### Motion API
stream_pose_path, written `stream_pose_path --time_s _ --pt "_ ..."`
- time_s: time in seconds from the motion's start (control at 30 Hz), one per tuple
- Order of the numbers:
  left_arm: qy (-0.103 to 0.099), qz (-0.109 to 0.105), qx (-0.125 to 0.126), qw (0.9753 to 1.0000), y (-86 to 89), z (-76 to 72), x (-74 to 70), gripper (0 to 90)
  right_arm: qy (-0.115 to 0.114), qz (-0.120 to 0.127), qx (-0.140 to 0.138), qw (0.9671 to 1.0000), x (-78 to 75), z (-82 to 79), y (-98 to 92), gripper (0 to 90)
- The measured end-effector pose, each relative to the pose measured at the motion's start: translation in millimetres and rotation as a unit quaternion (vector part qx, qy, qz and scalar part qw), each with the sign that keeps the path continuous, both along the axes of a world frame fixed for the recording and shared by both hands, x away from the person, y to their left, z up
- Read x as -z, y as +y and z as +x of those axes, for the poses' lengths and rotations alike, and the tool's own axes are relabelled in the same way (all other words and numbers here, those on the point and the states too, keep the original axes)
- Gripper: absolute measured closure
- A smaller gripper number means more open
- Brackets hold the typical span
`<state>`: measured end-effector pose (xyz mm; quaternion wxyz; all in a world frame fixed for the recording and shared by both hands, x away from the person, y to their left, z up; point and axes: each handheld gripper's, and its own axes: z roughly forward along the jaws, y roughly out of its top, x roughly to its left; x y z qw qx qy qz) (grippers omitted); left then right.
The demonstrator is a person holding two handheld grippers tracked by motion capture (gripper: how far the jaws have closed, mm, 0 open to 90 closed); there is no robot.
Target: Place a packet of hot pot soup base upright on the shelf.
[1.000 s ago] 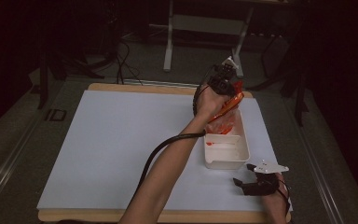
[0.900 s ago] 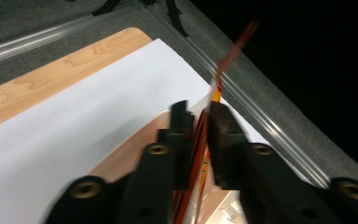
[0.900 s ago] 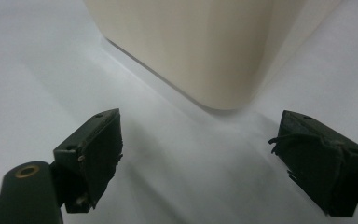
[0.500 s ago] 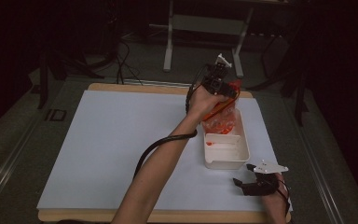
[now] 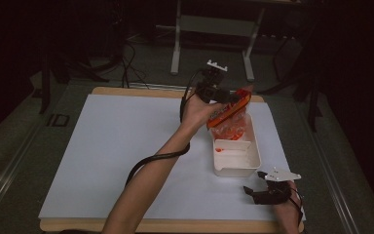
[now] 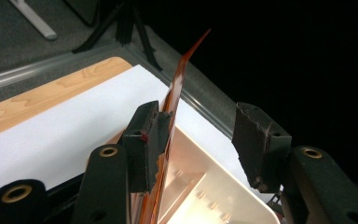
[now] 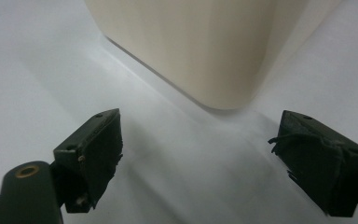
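The white bench (image 5: 126, 146) is lit brightly from above amid dark surroundings; soft shadows and mild blur are seen near the jaws.

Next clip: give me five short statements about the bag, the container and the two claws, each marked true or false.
1. The orange bag is held above the far end of the white container. True.
2. The right claw grips the container's rim. False: it rests open on the white sheet, just short of the container's near end.
3. Red pieces lie in the container's far compartment. True: they sit beyond the divider.
4. The bag lies flat on the table. False: it is lifted in the air at the left claw.
5. In the left gripper view the bag rests against both claw jaws. False: it lies against one jaw, and the other stands well apart.
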<state>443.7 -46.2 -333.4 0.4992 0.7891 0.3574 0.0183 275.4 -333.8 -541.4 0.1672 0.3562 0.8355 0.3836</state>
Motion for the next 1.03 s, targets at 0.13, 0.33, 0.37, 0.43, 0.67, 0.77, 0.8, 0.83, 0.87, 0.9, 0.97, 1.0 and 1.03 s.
stream_pose_path --time_s 0.13,0.33,0.37,0.43,0.67,0.77,0.8,0.83,0.87,0.9,0.97,1.0,1.03 --pt "-0.029 0.001 -0.006 0.9996 8.0 -15.1 15.0 52.9 0.0 -0.001 0.001 1.0 0.1 0.1 0.2 14.4" --pt "-0.067 0.0 -0.028 0.9974 16.0 -33.7 54.2 56.5 0.0 0.0 0.002 1.0 0.0 -0.2 0.1 14.4" --pt "-0.064 -0.001 -0.029 0.9975 17.1 -34.7 61.0 56.6 -0.001 -0.001 0.001 1.0 0.1 0.0 0.0 14.4" --pt "-0.055 -0.008 -0.03 0.998 19.9 -36.6 73.5 56.6 0.0 0.0 0.002 1.0 0.0 -0.2 0.1 14.4" --pt "-0.045 0.0 -0.028 0.9986 26.5 -43.6 101.5 58.0 -0.002 0.0 0.002 1.0 -0.1 -0.5 0.0 14.4" --pt "-0.043 -0.001 -0.025 0.9988 37.4 -53.5 110.5 56.6 -0.002 0.001 0.002 1.0 -0.1 -0.4 -0.4 14.4" --pt "-0.043 -0.001 -0.025 0.9988 41.1 -55.8 112.6 55.7 0.0 0.001 0.002 1.0 0.1 -0.3 -0.3 14.4" --pt "-0.041 -0.004 -0.028 0.9988 45.9 -58.7 115.3 55.5 0.001 0.0 0.001 1.0 0.1 -0.3 -0.1 14.4" --pt "-0.038 -0.004 -0.029 0.9989 50.7 -60.6 117.8 55.0 0.001 0.0 0.002 1.0 0.2 -0.3 0.1 14.4" --pt "-0.036 -0.004 -0.031 0.9989 55.6 -62.5 120.5 54.9 0.0 -0.001 0.002 1.0 0.2 -0.3 0.1 14.4" --pt "-0.031 -0.004 -0.034 0.9989 65.1 -66.3 125.3 54.8 -0.001 -0.001 0.003 1.0 0.0 -0.6 0.1 14.4" --pt "-0.029 -0.001 -0.037 0.9989 69.6 -68.2 127.5 54.7 -0.001 -0.001 0.004 1.0 0.0 -0.6 0.1 14.4" --pt "-0.031 0.003 -0.04 0.9987 74.7 -70.8 129.5 54.4 -0.001 -0.001 0.004 1.0 -0.1 -0.6 0.0 14.4"
